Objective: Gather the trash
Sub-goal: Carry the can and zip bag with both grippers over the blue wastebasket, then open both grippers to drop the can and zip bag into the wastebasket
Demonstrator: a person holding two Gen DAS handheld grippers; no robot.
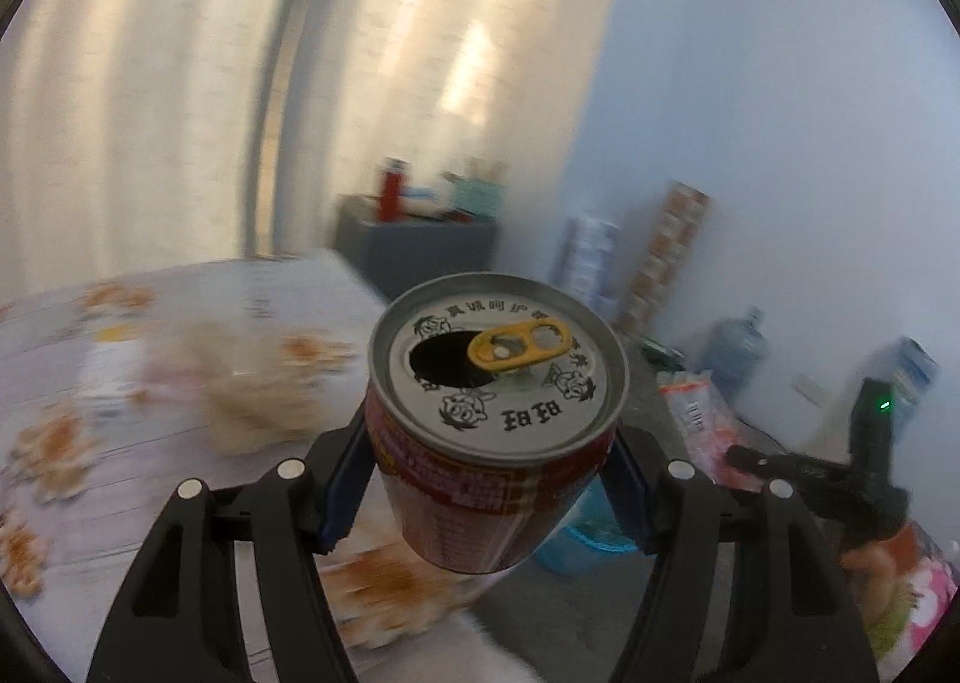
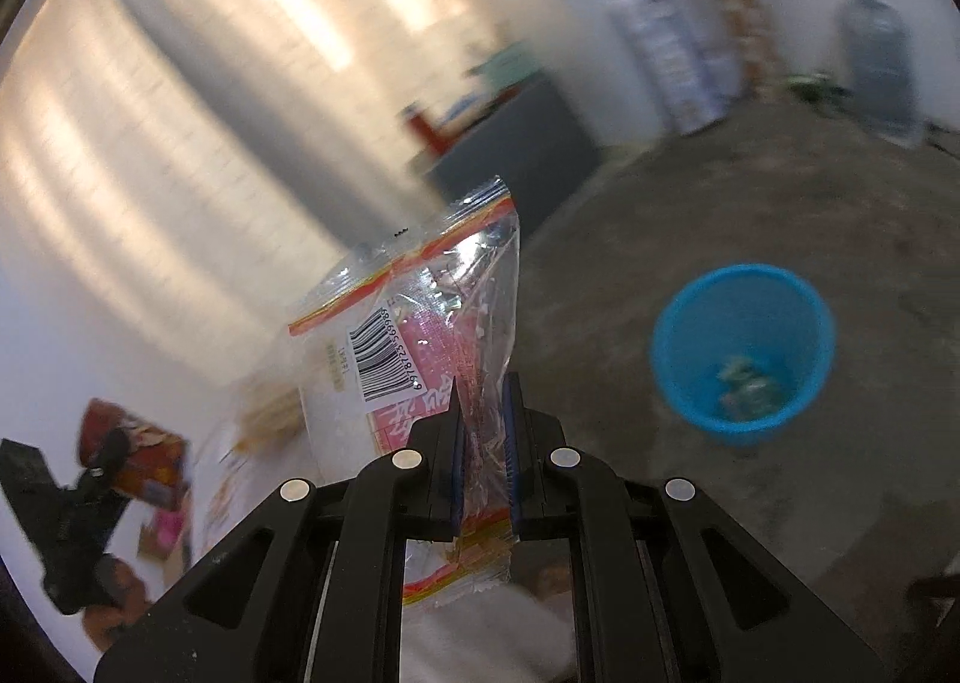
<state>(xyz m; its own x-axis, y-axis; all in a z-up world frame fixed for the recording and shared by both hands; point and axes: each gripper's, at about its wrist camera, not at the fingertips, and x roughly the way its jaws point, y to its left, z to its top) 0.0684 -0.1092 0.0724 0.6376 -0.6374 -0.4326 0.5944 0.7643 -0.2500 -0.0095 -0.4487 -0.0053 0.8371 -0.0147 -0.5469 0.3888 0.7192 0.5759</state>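
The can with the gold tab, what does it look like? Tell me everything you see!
The drink can is red metal with a checked pattern and a silver lid. The lid has little cartoon pigs and black characters printed on it. Its gold pull tab is bent back and the dark mouth hole is open. The can is nearly upright, tilted a bit, held in the air by its sides between the blue pads of the left gripper.

The can (image 1: 492, 425) sits upright between the left gripper's (image 1: 489, 479) pads, above the counter's (image 1: 180, 323) near corner. The wrapper (image 2: 432, 347) stands pinched in the right gripper (image 2: 485, 455). To its right, on the floor (image 2: 660, 203), stands the bin (image 2: 744, 353) with scraps in it. Behind, a cabinet (image 2: 528, 143) stands against the curtain; a water jug (image 2: 876, 59) and stacked boxes (image 2: 678, 59) line the wall to its right.
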